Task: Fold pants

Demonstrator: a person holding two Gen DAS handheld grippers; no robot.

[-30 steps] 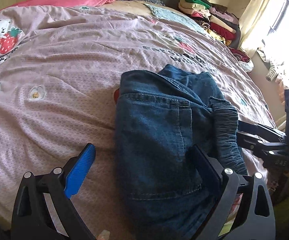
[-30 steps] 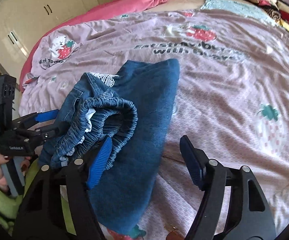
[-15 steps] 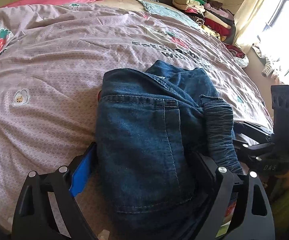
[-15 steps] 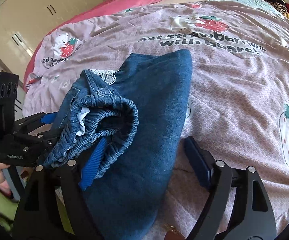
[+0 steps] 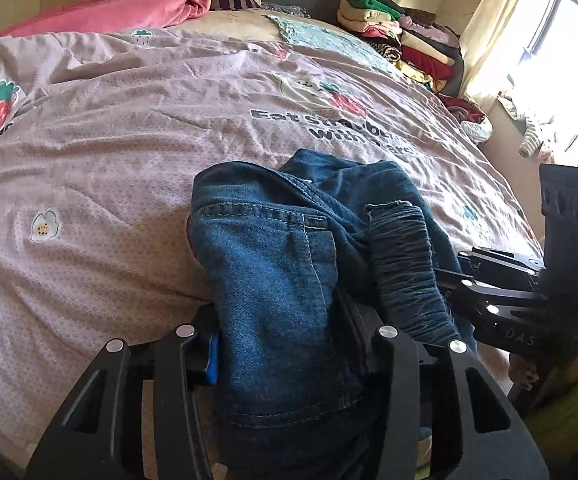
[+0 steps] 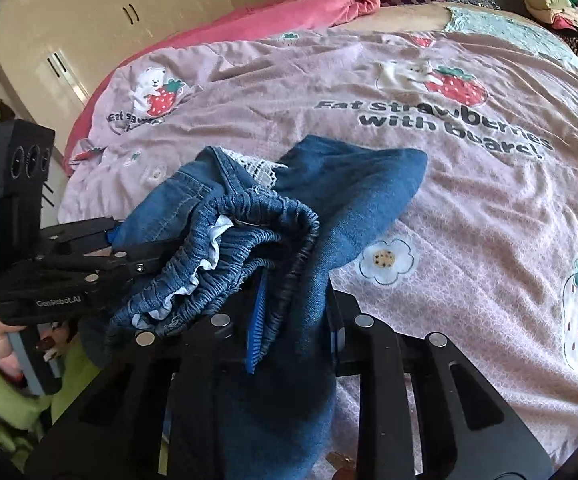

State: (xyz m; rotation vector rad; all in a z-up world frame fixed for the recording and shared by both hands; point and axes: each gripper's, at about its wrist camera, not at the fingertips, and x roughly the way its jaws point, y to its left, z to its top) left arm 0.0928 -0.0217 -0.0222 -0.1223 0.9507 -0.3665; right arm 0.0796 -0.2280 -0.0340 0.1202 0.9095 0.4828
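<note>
Jeans [image 5: 273, 280] bunched at bed [image 5: 89, 160] edge, six o'clock. Left claw [image 5: 285, 344] and right claw [image 6: 297, 320] have just closed, pinching denim. Lift evenly, keep the waistband square.

You have one pair of jeans [image 5: 273, 280] bunched in front of your two claws, the left [image 5: 285, 344] and the right [image 6: 293, 332]. Beyond them lies one bedspread [image 5: 109, 152], one pink blanket [image 5: 129, 8] and one stack of folded clothes [image 5: 401, 36].
</note>
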